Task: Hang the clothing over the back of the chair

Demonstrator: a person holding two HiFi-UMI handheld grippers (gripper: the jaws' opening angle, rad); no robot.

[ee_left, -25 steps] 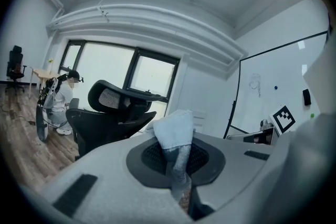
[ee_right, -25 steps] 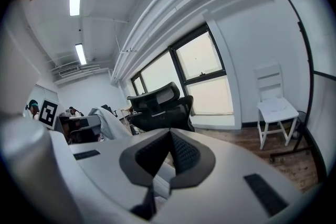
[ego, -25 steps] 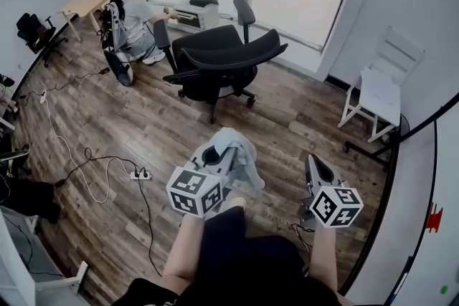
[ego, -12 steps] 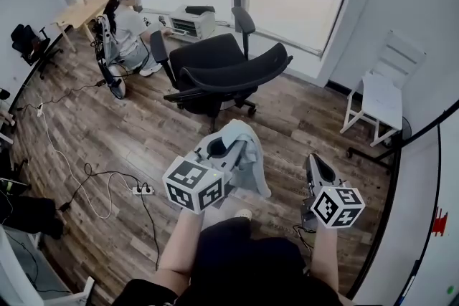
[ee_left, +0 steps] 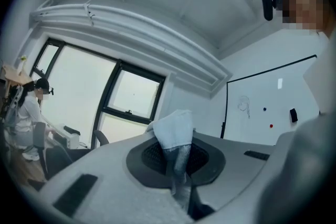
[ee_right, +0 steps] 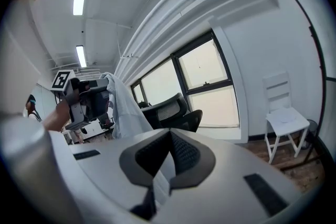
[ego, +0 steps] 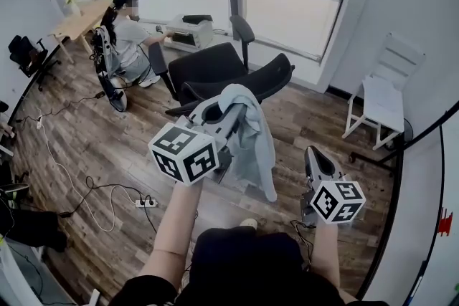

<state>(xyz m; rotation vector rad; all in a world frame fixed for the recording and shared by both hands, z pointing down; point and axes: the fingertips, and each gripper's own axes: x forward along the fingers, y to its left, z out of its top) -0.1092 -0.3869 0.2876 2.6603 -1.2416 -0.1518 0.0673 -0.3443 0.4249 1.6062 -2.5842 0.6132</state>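
Head view: left gripper [ego: 219, 111], clamped on a pale blue cloth garment [ego: 258, 143], has raised it towards the far black office chair [ego: 208, 68]; right gripper [ego: 314, 155] closed, empty.

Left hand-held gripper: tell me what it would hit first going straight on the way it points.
Probably the wall beside the window: the left hand-held gripper, shut on the clothing, seems aimed above the black chair, though depth is unclear.

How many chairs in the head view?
3: black office chair centre, white chair right by the wall, dark chair far left. Others may be hidden.
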